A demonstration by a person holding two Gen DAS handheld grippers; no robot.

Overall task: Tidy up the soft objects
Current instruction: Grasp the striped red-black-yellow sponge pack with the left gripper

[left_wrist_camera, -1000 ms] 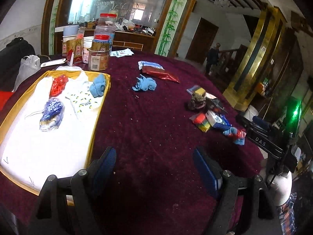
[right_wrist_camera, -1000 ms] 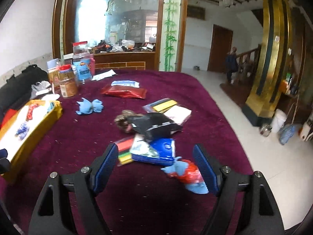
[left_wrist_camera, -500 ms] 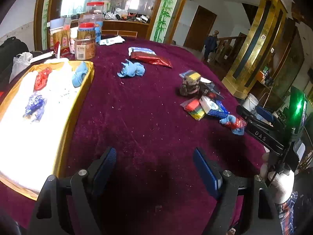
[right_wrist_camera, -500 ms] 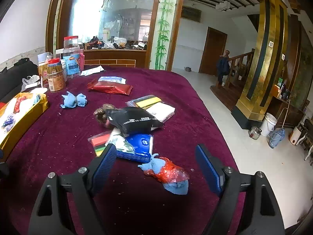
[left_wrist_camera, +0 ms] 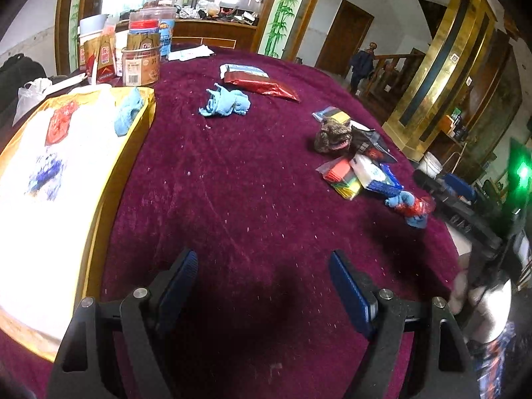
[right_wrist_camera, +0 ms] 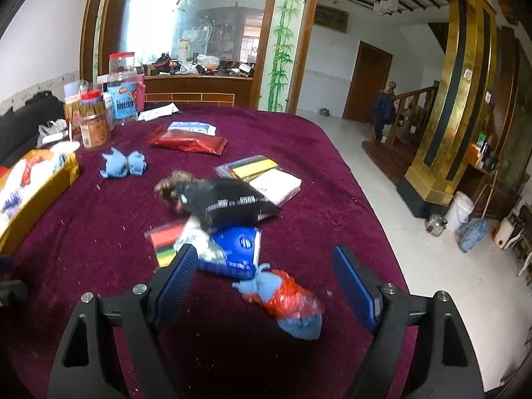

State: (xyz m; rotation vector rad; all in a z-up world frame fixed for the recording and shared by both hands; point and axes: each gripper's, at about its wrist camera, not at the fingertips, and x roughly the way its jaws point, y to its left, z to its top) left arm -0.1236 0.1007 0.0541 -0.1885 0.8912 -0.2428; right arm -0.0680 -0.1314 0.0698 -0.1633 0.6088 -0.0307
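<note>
While both tools stay empty, right tool (right_wrist_camera: 262, 276), spread, frames red-blue cloth bundle (right_wrist_camera: 282, 296) near desk (right_wrist_camera: 99, 232) edge: pick step, next lower & pinch; left tool (left_wrist_camera: 262, 282) spread.

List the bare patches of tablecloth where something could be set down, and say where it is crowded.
Bare: the wide maroon stretch between the yellow-rimmed tray and the packet pile, ahead of the open left gripper. Smaller gap between the loose blue cloth and the brown plush. Crowded: the pile, and the jars at the far edge.
</note>
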